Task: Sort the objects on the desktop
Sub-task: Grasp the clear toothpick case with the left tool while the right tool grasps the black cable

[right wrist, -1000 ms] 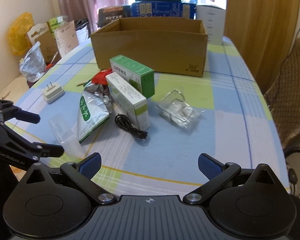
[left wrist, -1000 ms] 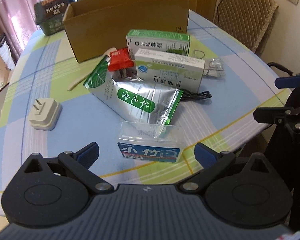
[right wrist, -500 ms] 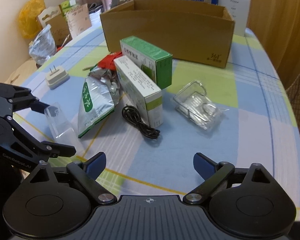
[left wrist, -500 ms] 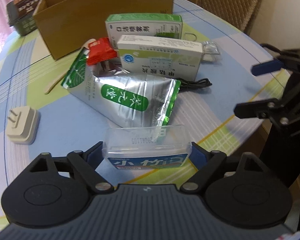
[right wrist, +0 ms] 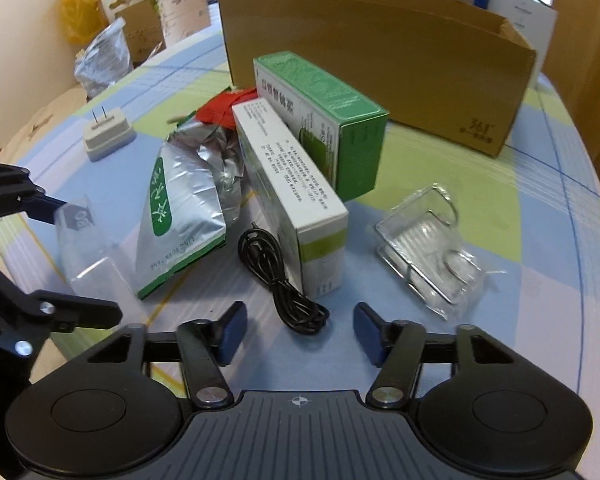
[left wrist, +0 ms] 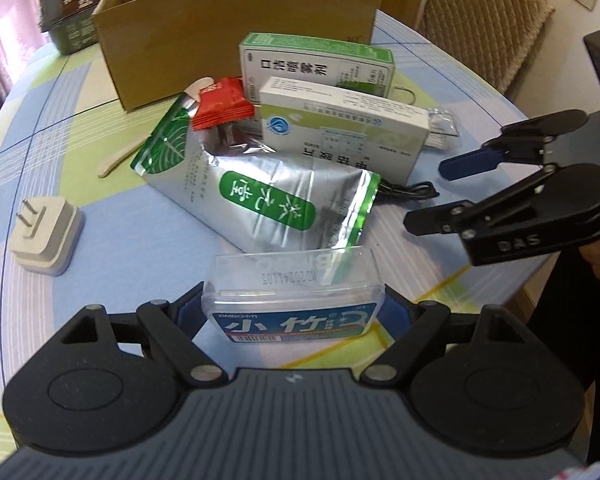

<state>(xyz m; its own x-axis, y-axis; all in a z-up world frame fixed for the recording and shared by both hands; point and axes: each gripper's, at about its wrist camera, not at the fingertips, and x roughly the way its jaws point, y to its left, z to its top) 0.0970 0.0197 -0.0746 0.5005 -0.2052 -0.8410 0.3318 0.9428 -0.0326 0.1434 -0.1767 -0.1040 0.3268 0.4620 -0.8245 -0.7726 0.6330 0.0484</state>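
A clear plastic box (left wrist: 292,280) with a blue label sits between the pads of my left gripper (left wrist: 292,308), which is shut on its two ends just above the checked tablecloth. The right wrist view shows the same box (right wrist: 88,256) in the left gripper (right wrist: 84,260). My right gripper (right wrist: 300,332) hovers low over a coiled black cable (right wrist: 276,276). Its jaws are closing, the near loop of the cable lies between the blue pads, and the pads stand apart from it. The left wrist view has the right gripper (left wrist: 430,196) beside the cable (left wrist: 408,192).
Behind the cable lie a silver-green pouch (right wrist: 180,208), a white-green medicine box (right wrist: 292,184), a green box (right wrist: 324,112) and a red packet (left wrist: 220,100). An open cardboard box (right wrist: 380,52) stands at the back. A white plug adapter (left wrist: 44,236) lies left, a clear packet of wire hooks (right wrist: 428,256) right.
My left gripper came down and closed on the clear box. My right gripper moved forward and down to the cable, and its jaws have narrowed.
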